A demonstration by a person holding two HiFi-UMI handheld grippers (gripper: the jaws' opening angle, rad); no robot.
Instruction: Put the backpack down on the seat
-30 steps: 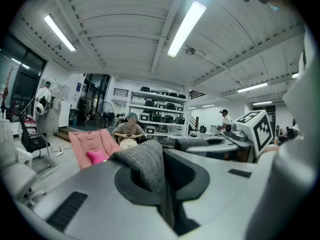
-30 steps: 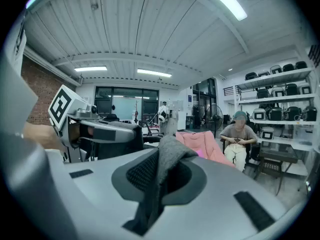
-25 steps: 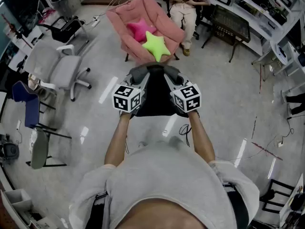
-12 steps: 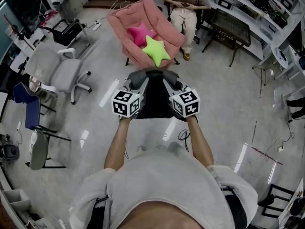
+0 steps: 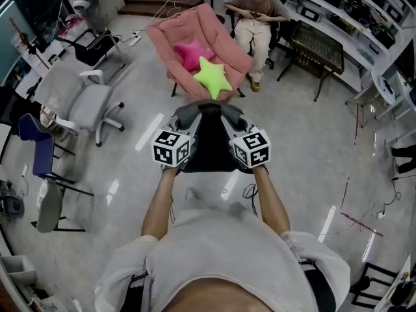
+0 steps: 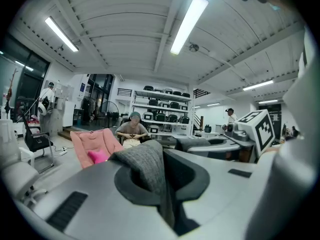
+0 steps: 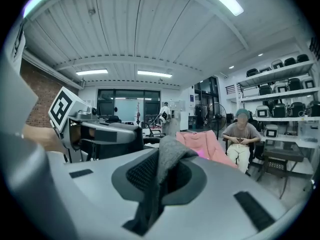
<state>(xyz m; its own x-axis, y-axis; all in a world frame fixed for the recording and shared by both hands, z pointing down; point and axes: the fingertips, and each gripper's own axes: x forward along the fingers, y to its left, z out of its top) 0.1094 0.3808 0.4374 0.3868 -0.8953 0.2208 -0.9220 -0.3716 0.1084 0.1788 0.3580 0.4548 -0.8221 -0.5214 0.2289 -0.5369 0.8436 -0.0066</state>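
Note:
A black backpack [image 5: 209, 142] with grey shoulder straps hangs in the air in front of me, above the floor. My left gripper [image 5: 186, 118] is shut on its left strap [image 6: 148, 165], and my right gripper [image 5: 231, 117] is shut on its right strap [image 7: 167, 160]. The grey fabric is pinched between each pair of jaws in both gripper views. The seat, a pink armchair [image 5: 170, 30], stands a short way ahead on the floor. A pink star cushion [image 5: 191, 52] and a green star cushion [image 5: 211, 77] lie on it. The backpack's lower part is hidden behind the grippers' marker cubes.
A person [image 5: 257, 18] sits just right of the armchair. A grey office chair [image 5: 78, 96] and a blue chair [image 5: 36, 145] stand at the left. A black wire table [image 5: 316, 41] and shelves lie at the right. Cables trail on the floor [image 5: 357, 203].
Both grippers and the backpack have moved a little forward toward the pink armchair, which now sits lower in the head view. The grips on the straps are unchanged.

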